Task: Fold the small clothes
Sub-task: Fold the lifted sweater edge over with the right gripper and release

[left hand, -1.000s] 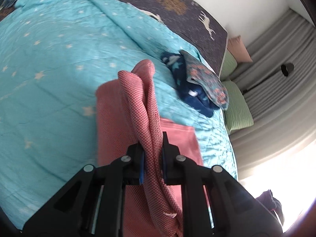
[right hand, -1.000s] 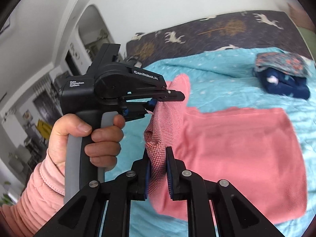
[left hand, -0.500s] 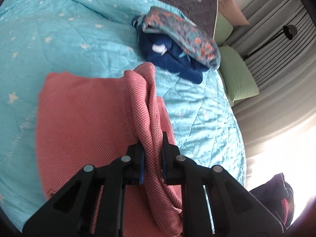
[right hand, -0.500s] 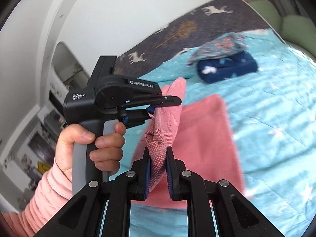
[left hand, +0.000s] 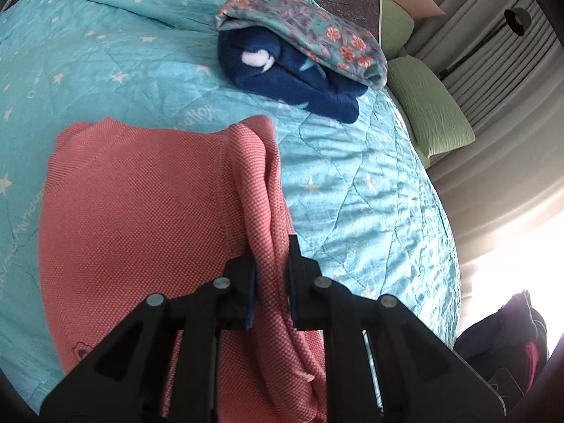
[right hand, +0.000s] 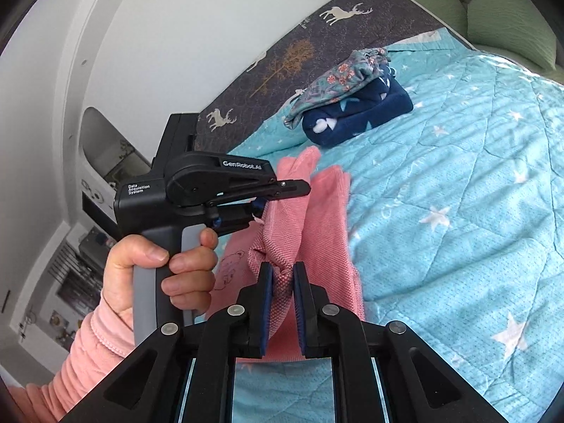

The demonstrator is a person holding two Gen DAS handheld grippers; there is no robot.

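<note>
A pink knit garment (left hand: 141,225) lies partly spread on the turquoise star quilt (left hand: 352,183). My left gripper (left hand: 271,264) is shut on a bunched edge of it, lifting a fold above the flat part. My right gripper (right hand: 282,282) is shut on the same raised fold of the pink garment (right hand: 324,232). The left gripper (right hand: 278,194) also shows in the right wrist view, held by a hand just beyond my right one. A small bear outline shows on the garment's lower layer.
A folded stack, a floral piece (left hand: 317,28) on a navy one (left hand: 299,77), sits farther up the quilt (right hand: 458,194). Green pillows (left hand: 433,112) and curtains lie to the right. A dark deer-print sheet (right hand: 317,46) runs along the wall.
Both grippers have carried the raised pink fold across the garment toward the folded stack; the stack now looks closer, and the pink garment lies narrower under the fold.
</note>
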